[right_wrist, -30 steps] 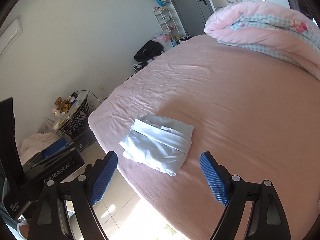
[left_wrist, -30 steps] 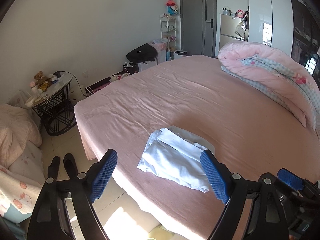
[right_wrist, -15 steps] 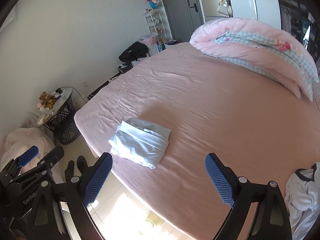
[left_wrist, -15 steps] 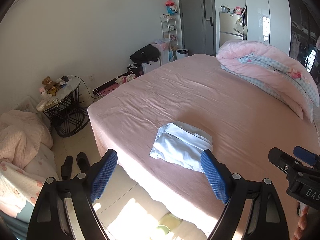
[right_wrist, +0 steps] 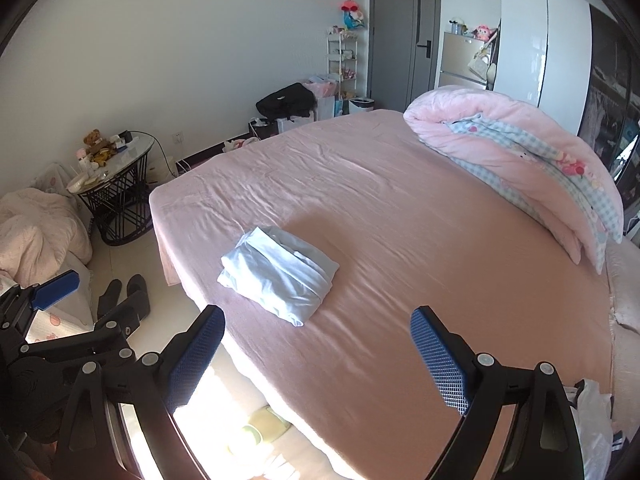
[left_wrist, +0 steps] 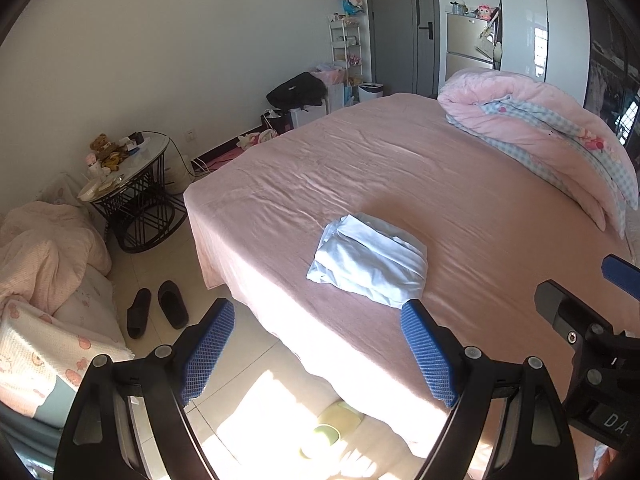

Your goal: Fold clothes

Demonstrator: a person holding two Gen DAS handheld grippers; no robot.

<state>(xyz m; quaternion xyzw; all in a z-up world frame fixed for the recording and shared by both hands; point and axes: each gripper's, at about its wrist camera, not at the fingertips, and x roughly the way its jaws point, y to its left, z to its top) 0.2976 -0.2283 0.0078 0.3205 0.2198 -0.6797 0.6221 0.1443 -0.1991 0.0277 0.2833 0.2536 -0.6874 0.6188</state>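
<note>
Clothes first: your folded pale-blue garment (left_wrist: 370, 266) lies flat on the pink bed (left_wrist: 460, 184), near its front edge toward the front-left corner. Your left gripper (left_wrist: 320, 354) and right gripper (right_wrist: 318, 354) both hang off that edge, jaws wide apart, holding nothing.

My left gripper (left_wrist: 320, 352): jaws wide apart, empty, above the bed (left_wrist: 400, 176) edge. Folded garment (left_wrist: 370, 262) lay on bed, beyond my fingertips.
</note>
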